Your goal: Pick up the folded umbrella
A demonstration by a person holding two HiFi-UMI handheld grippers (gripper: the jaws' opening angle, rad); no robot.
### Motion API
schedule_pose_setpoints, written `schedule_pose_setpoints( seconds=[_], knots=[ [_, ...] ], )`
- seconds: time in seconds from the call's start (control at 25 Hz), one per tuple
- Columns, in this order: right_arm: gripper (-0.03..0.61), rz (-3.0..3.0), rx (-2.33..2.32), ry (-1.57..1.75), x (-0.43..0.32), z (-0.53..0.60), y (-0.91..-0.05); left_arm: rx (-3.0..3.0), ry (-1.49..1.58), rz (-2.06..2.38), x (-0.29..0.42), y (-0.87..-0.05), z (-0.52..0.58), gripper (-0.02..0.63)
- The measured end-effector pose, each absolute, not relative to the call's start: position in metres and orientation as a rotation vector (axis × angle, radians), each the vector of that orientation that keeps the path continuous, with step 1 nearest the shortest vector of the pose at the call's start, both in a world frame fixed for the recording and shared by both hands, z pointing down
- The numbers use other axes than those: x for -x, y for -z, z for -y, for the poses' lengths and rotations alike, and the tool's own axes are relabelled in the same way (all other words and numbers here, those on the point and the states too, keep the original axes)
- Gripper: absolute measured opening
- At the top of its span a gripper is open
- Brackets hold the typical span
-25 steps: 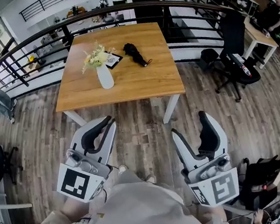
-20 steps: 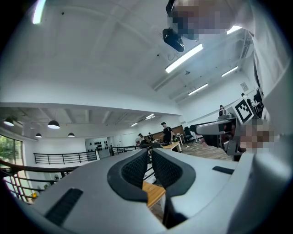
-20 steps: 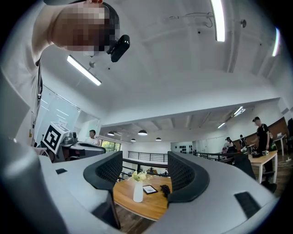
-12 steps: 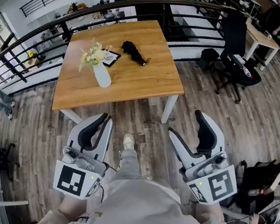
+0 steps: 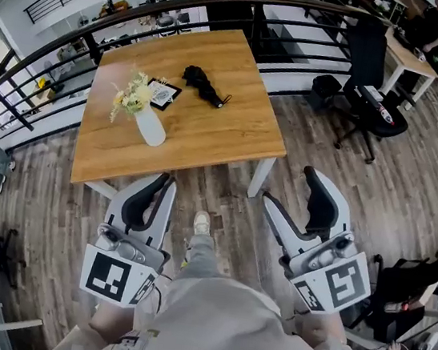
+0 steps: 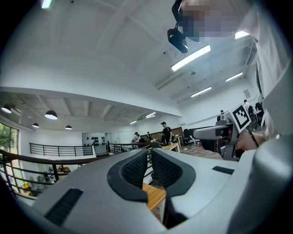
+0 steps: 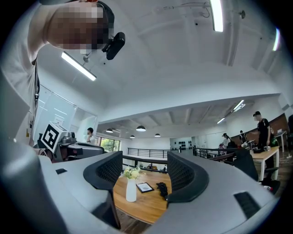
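The folded black umbrella [image 5: 203, 85] lies on the far half of the wooden table [image 5: 209, 132], beside a black-framed card [image 5: 162, 93]. In the right gripper view the umbrella [image 7: 162, 188] shows small between the jaws, far ahead. My left gripper [image 5: 168, 181] hangs over the floor short of the table's near edge, its pads together with nothing between them [image 6: 150, 157]. My right gripper [image 5: 291, 190] is held level to the right of the table's near corner, open and empty [image 7: 145, 169]. Both are well away from the umbrella.
A white vase [image 5: 150, 126] with pale flowers stands on the table's left half, nearer me than the umbrella. A dark railing [image 5: 144, 14] runs behind the table. A black office chair [image 5: 370, 78] and a desk [image 5: 409, 55] stand at right. My shoe [image 5: 202, 223] is on the plank floor.
I have stepped toward the table: both grippers moved forward and slightly down, and the table sits nearer them. The jaws of both stand as before.
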State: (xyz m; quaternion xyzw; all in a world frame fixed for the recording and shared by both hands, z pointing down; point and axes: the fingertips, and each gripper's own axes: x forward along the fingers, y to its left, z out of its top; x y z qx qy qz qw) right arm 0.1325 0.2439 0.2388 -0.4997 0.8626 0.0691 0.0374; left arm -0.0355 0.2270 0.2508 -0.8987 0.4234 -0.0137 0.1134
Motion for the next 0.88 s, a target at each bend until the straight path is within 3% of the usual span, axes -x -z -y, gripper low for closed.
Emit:
schedule_pose_setpoints(
  seconds=[0.88],
  knots=[
    [0.316,-2.791,1.530,0.015,-0.048,0.086,-0.278,2.765,0.147,-1.189,0.082,-0.269,0.086,0.044]
  ],
)
